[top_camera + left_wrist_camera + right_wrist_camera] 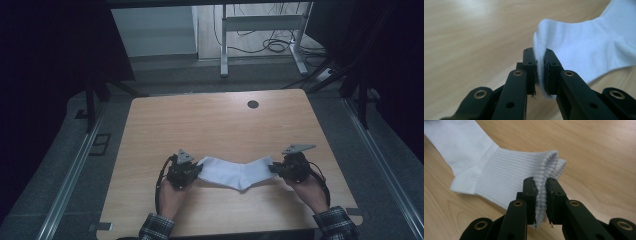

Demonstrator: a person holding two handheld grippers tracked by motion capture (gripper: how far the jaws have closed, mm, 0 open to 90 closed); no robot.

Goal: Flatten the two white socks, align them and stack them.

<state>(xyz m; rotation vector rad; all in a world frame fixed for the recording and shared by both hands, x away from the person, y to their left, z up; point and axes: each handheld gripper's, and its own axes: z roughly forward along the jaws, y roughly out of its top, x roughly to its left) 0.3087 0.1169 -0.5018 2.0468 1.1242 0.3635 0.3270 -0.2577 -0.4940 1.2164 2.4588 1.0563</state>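
I have the white sock point(234, 173) on the bench point(210, 120), left gripper point(539, 72) jaws clamped on its toe, right gripper point(541, 200) jaws on its ribbed cuff, apparently to stretch it flat.

In the high view, the forearms are cut off by the bottom edge just past the checked sleeves point(157, 227). The fingertips of the left gripper point(196, 170) and the right gripper point(273, 167) are too small to be made out there. In the left gripper view, the strip of the white sock point(584, 52) clamped between the fingers point(529, 66) is hidden, and the sock's far end is cut off by the right edge. In the right gripper view, the sock's foot is cut off at the top left corner, and the cuff's pinched edge is covered by the fingers point(530, 195).
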